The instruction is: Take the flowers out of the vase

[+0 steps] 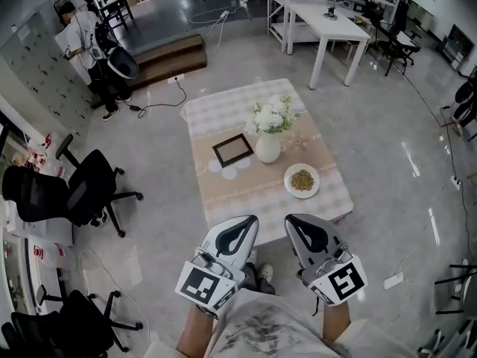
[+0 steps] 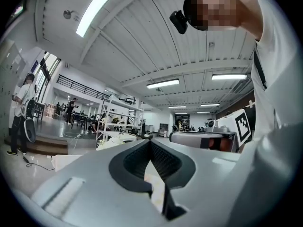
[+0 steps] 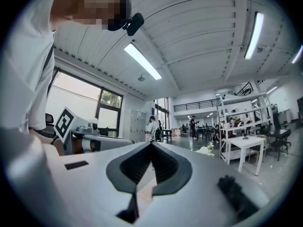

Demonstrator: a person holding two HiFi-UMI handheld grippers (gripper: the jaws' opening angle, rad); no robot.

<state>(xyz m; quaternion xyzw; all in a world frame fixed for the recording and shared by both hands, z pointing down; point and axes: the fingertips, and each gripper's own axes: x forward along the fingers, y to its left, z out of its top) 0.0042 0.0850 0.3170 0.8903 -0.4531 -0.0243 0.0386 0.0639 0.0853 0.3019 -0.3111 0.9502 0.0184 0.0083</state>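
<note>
A white vase (image 1: 267,148) holding white flowers (image 1: 271,115) stands near the middle of a low table (image 1: 216,110) covered by a checked cloth and a beige runner. Both grippers hover in front of the table's near edge, well short of the vase. My left gripper (image 1: 249,220) is shut and empty, its tips meeting (image 2: 150,141). My right gripper (image 1: 292,219) is also shut with nothing in it, its tips touching (image 3: 151,144). In the right gripper view the flowers (image 3: 207,149) show small and far off, to the right of the jaws.
A dark picture frame (image 1: 232,149) lies left of the vase and a plate of food (image 1: 302,180) lies at its front right. Black office chairs (image 1: 93,185) stand at the left, a white table (image 1: 328,24) at the back, and a person (image 1: 80,36) far left.
</note>
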